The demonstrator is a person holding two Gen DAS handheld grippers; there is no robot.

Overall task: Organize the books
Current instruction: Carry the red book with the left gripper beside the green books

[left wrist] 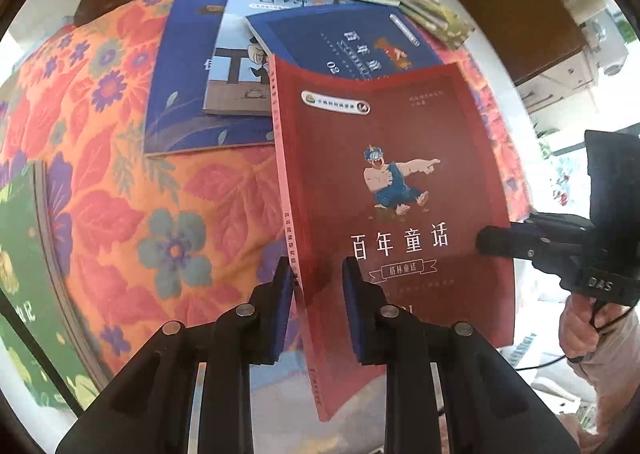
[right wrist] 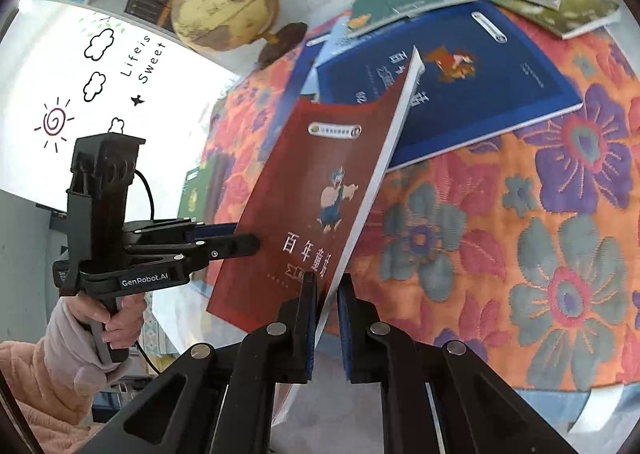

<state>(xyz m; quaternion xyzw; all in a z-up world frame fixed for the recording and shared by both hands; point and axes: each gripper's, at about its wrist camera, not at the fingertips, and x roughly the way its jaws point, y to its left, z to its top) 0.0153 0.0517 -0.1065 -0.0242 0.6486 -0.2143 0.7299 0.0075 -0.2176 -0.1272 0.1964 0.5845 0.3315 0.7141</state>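
Red paperback storybook [left wrist: 384, 182]: you hold it tilted, lifted above flower-patterned cloth [left wrist: 132, 222]; left gripper [left wrist: 316, 306] clamps spine edge, right gripper [right wrist: 328, 318] clamps page edge, likely steadying for stacking.

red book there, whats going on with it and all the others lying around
A person is sorting books with a handheld gripper in each hand. Both are clamped on the red book: the left gripper on its spine edge, the right gripper on the page edge. The book is held clear of the flowered cloth. A blue book and several others lie overlapping on the cloth behind it, with a globe beyond them.
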